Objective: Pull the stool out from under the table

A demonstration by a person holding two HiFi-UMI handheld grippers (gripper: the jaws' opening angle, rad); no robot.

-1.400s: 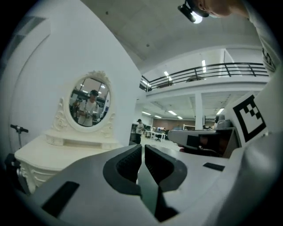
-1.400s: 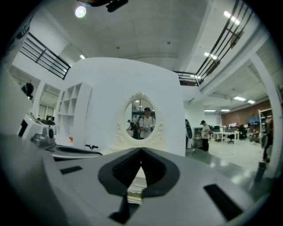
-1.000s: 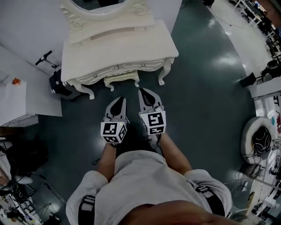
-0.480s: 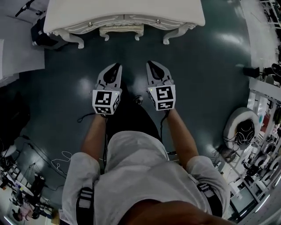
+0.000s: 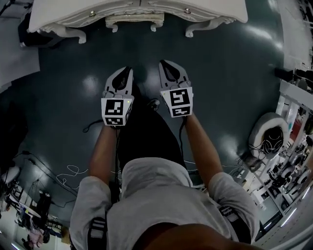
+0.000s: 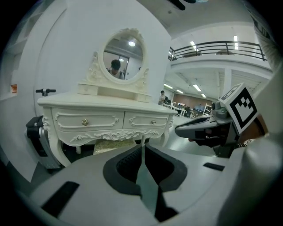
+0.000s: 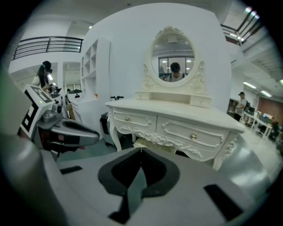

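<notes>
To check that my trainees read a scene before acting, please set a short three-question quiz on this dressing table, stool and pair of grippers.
1. True or false: the stool stands tucked under the table.
2. The jaws of the left gripper and the right gripper are: A) wide open; B) shut with nothing between them; C) shut on the stool.
3. Fill in: an oval ____ stands on the tabletop.
Key: 1 true; 2 B; 3 mirror.

floor [image 5: 234,88] — dark, glossy | cables [image 5: 72,171] — loose on floor | balcony railing [image 6: 221,44] overhead
</notes>
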